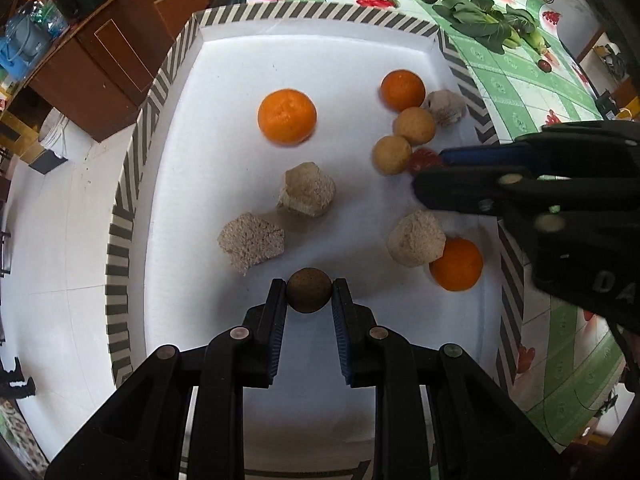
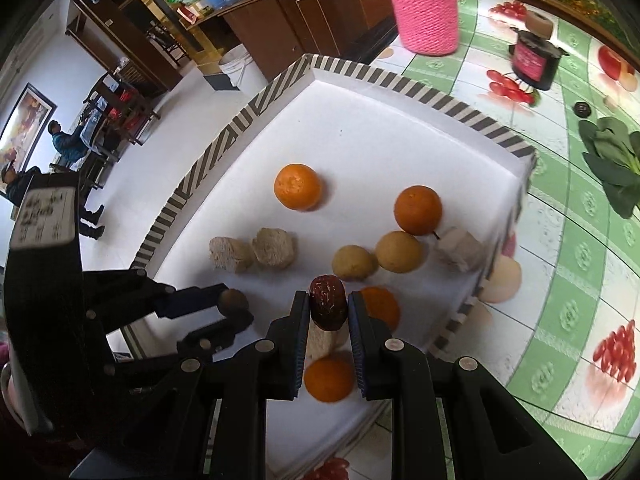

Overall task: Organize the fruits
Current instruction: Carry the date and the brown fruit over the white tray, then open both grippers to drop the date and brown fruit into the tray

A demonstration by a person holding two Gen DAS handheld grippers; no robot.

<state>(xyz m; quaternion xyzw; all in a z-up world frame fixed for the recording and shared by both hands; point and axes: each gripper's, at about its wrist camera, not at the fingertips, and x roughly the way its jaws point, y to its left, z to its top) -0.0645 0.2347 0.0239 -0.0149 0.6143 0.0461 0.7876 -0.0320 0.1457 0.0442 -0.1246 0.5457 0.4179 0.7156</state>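
A white tray [image 1: 224, 92] with a striped rim holds several oranges [image 1: 287, 116], two tan round fruits [image 1: 414, 125] and several beige rough blocks [image 1: 307, 195]. My left gripper [image 1: 309, 292] is shut on a small brown round fruit [image 1: 309, 290] above the tray's near part; it also shows in the right wrist view [image 2: 236, 312]. My right gripper [image 2: 328, 306] is shut on a dark red date [image 2: 328, 305], held above the tray over an orange [image 2: 329, 378] and a beige block. In the left wrist view the right gripper [image 1: 430, 178] comes in from the right, with the date [image 1: 424, 159] partly hidden.
The tray sits on a green and white fruit-print tablecloth [image 2: 568, 280]. A pink knitted holder [image 2: 426, 16], a dark jar [image 2: 534, 60] and leafy greens [image 2: 612, 160] lie beyond the tray. A pale round item [image 2: 502, 280] lies by the tray's right rim. Floor and wooden cabinets are to the left.
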